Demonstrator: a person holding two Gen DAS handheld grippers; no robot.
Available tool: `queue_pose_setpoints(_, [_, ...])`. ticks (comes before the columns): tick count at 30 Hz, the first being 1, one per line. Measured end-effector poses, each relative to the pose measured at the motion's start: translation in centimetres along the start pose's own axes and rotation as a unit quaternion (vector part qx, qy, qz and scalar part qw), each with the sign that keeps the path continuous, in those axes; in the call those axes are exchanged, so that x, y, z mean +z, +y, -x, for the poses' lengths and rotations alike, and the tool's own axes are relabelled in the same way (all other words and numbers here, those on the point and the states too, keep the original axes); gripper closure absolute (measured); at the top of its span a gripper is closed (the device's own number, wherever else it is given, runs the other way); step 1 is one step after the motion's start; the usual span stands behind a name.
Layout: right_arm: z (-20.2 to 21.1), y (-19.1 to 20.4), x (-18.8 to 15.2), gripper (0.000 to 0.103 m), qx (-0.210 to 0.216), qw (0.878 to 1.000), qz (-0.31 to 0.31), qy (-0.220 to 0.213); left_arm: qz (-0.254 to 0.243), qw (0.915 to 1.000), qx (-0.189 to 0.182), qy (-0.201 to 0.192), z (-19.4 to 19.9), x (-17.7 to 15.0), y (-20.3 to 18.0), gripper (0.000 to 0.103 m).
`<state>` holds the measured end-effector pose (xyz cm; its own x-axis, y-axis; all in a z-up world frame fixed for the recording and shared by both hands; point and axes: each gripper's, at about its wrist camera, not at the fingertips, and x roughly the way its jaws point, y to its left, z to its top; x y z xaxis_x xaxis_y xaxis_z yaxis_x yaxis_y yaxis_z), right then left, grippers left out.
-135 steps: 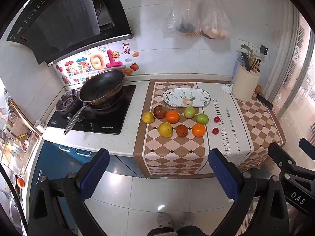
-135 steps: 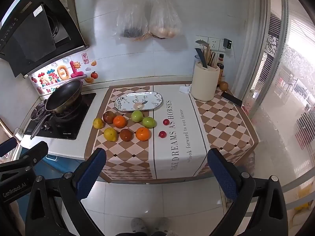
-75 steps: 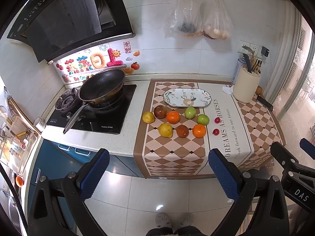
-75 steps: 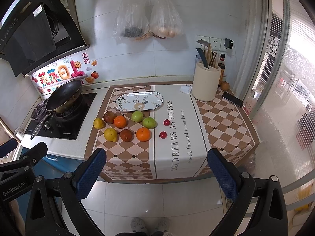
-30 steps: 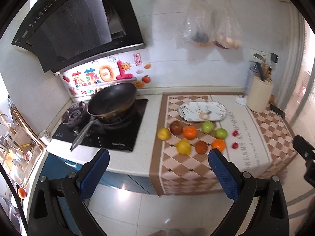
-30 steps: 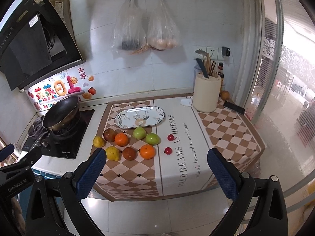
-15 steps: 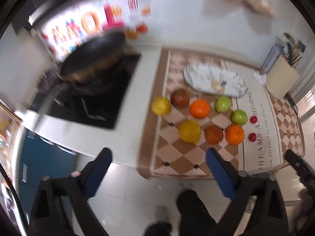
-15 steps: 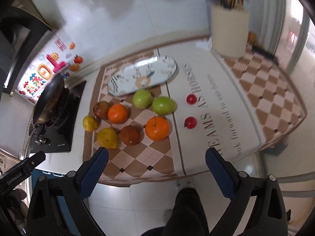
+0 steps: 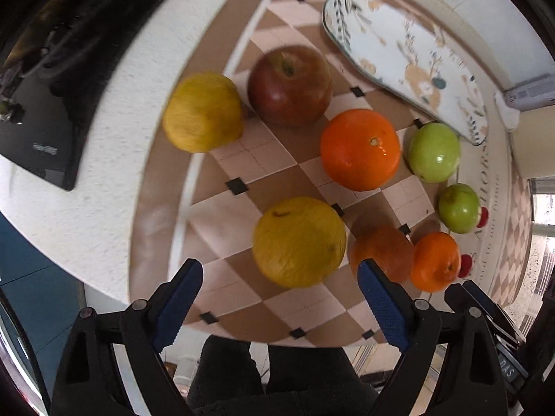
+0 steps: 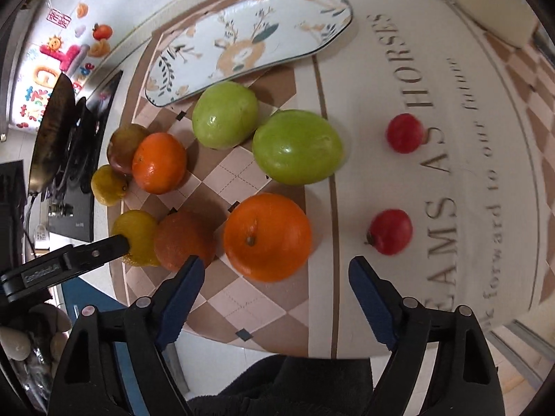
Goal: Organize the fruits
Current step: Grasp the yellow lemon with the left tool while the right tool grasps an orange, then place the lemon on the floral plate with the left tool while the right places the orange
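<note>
Your left tool (image 9: 279, 293) stood wide, empty, lined on the yellow fruit (image 9: 299, 241); your right tool (image 10: 275, 282) likewise before the orange (image 10: 267, 236). Both fruits sat on the surface (plate (image 10: 249, 45) behind, bare). Centre each fruit between the pads before closing.
</note>
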<state>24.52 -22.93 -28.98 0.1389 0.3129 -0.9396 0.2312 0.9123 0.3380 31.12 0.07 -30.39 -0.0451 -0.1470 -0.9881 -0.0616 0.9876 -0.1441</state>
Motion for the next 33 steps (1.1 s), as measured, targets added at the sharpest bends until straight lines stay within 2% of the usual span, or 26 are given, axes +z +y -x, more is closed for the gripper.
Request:
queue_pose_setpoints(2, [-0.6,0.3,0.6,0.019,0.005,1.0,0.004,0.012,-0.008,1.0,0.003,0.005,-0.6,0.6,-0.5,0.012])
queue_pose_setpoints(3, [-0.9,0.4,0.8,0.02,0.005,1.0,0.005,0.018,-0.012,0.9999,0.004,0.006,-0.7,0.8,-0.7,0.022])
queue_pose_setpoints(4, [-1.3,0.5,1.0,0.023,0.01,1.0,0.006,0.022,-0.015,0.9998,0.004,0.01,-1.0,0.9,-0.9,0.036])
queue_pose_setpoints(6, [-1.8,0.7,1.3,0.027,0.012,0.999,0.009,0.03,-0.016,0.9996,-0.004,0.022,-1.3,1.0,-1.0,0.042])
queue_pose_setpoints(8, [-2.3,0.9,1.6,0.033,0.014,0.999,0.012,0.035,-0.021,0.9996,0.003,0.018,-1.3,1.0,-1.2,0.042])
queue_pose_setpoints(11, [-2.9,1.2,1.9,0.038,0.019,0.999,0.015,0.041,-0.038,0.9991,0.018,0.011,-1.3,1.1,-1.7,0.042])
queue_pose_setpoints(20, [-2.7,1.3,2.2,0.039,0.018,0.998,0.023,0.049,-0.042,0.9986,0.032,0.004,-0.9,1.2,-3.1,0.043])
queue_pose_setpoints(27, [1.0,0.8,4.1,0.039,0.06,0.998,0.015,0.033,-0.055,0.9975,0.011,-0.043,6.0,1.8,-4.4,0.043])
queue_pose_setpoints(30, [3.5,1.0,6.4,0.039,0.091,0.996,0.01,0.012,-0.059,0.9959,-0.015,-0.067,9.6,3.8,-6.0,0.043])
queue_pose_setpoints(33, [5.0,1.4,10.0,0.039,0.1,0.995,0.013,-0.015,-0.069,0.9941,-0.027,-0.079,10.7,7.2,-7.8,0.043])
